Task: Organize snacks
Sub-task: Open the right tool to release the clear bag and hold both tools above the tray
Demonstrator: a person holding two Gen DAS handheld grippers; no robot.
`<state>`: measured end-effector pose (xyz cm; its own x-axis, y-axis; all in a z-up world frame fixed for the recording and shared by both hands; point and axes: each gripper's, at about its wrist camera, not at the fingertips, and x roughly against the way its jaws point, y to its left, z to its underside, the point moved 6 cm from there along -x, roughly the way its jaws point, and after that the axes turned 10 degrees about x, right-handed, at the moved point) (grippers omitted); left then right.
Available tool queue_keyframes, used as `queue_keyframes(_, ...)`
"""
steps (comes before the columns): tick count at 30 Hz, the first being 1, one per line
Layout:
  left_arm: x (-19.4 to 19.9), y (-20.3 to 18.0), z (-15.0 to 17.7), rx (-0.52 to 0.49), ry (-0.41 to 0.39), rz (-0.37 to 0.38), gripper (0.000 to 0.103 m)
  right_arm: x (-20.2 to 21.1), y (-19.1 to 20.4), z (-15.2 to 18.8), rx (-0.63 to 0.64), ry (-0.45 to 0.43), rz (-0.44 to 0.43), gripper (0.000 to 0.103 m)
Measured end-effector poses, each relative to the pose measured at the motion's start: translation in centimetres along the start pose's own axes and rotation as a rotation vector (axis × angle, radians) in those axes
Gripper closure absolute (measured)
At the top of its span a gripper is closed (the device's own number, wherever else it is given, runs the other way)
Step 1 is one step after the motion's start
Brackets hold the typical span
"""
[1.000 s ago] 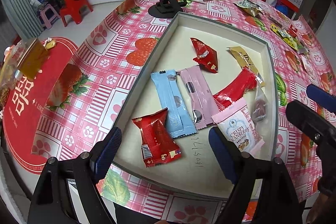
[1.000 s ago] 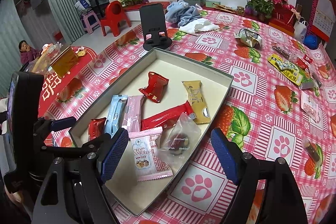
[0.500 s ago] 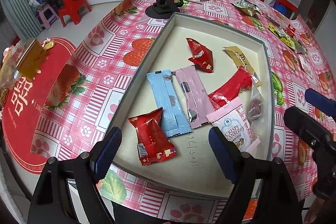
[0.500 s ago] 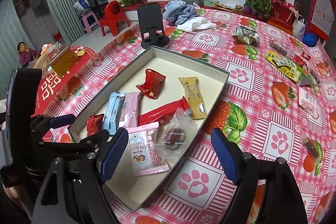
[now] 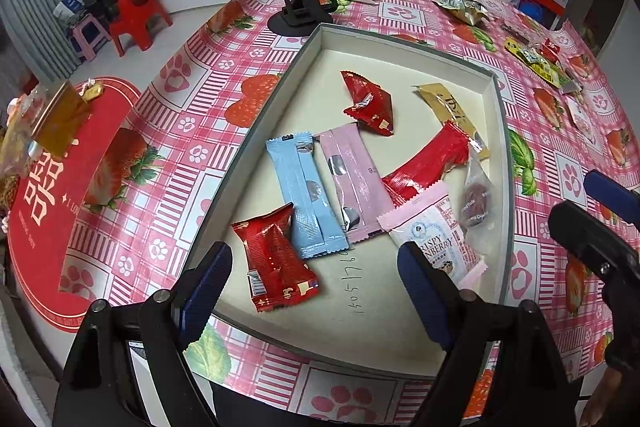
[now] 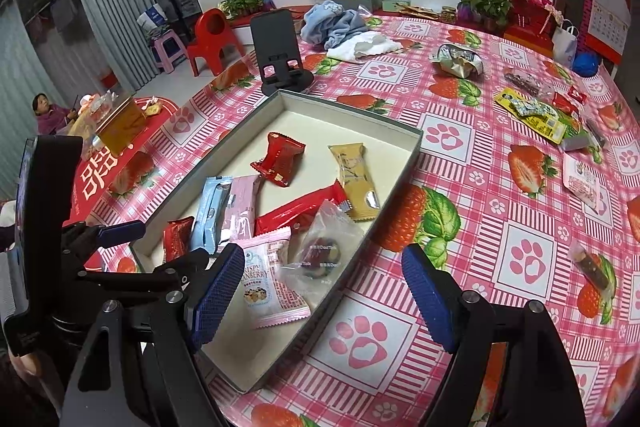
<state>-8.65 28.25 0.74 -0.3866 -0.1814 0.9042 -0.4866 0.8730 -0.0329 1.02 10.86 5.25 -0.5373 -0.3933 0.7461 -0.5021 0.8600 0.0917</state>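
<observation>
Snacks in their wrappers are gathered inside a shallow grey cardboard tray with a cream floor (image 5: 404, 43), which is set on a round table under a pink checked cloth printed with strawberries and paw marks (image 5: 192, 99). At the centre of the left wrist view a pale blue stick packet (image 5: 304, 195) is laid beside a pink stick packet (image 5: 354, 183), with a red pillow packet (image 5: 276, 263) overlapping the blue one's lower end. A pink-and-white cranberry packet (image 5: 440, 243) is partly hidden behind the left gripper's (image 5: 314, 291) right finger, so its label is cut off. The contents of a clear pouch (image 6: 324, 251) are hard to make out. Both the left gripper and the right gripper (image 6: 324, 295) are held with jaws spread wide and nothing between them. More loose snacks (image 6: 536, 113) are scattered at the upper right of the right wrist view, too small to be identified. A black phone stand (image 6: 280, 55) is placed beyond the tray.
</observation>
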Motion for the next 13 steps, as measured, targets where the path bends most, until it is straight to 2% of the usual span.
queue_keyframes(6, 0.8, -1.2, 0.1, -0.023, -0.029, -0.013, 0.016, 0.5, -2.1, 1.5, -0.047, -0.004, 0.003, 0.021)
queue_keyframes(13, 2.7, -6.4, 1.4, -0.125, -0.04, 0.045, 0.016, 1.4, -7.5, 5.7, -0.157, 0.012, 0.062, 0.021)
